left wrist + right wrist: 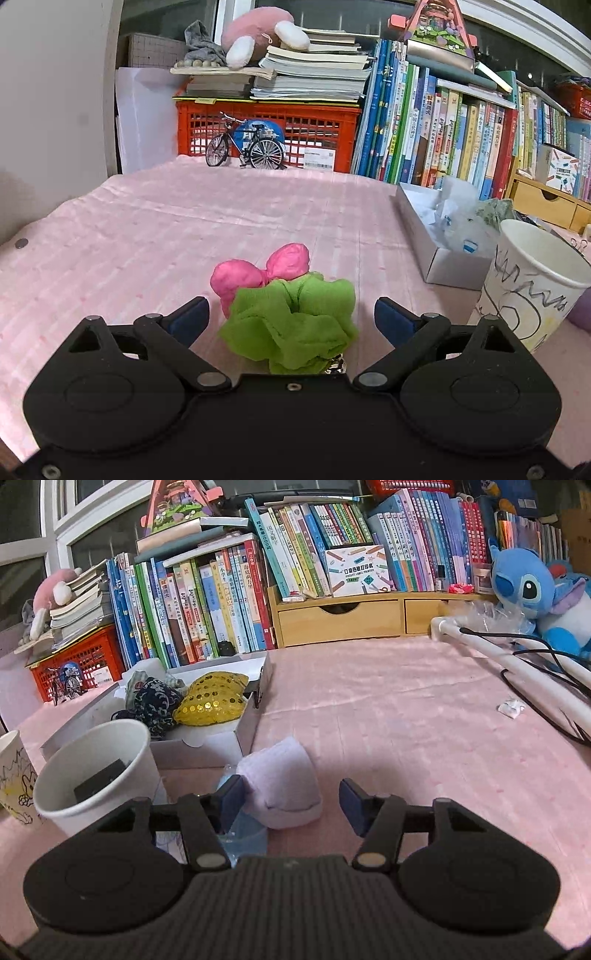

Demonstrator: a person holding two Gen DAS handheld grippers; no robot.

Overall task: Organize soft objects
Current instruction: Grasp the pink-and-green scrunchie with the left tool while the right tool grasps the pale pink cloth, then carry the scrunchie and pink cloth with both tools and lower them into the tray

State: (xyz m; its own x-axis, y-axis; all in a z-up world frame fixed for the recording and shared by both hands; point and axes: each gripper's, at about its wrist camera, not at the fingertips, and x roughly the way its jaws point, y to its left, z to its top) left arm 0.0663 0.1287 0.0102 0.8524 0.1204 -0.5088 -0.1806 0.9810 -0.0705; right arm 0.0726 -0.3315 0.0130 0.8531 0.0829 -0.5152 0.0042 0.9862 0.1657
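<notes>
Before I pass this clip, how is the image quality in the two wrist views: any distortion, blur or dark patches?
Left wrist view: strong fisheye bending of the books, dark corners, green scrunchie sharp, clear plastic in the box looks hazy. Right wrist view: same curvature and vignetting, a soft shadow on the pink cloth around the lilac fabric roll, no obvious motion blur.

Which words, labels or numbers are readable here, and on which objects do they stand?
"POCKET LABEL PRINTER": on the white printer box on the wooden drawer unit.
Book spines: Chinese titles, too small to read reliably.
Sticker on the red crate: blurred.
Paper cup: only scribbled drawings.
</notes>
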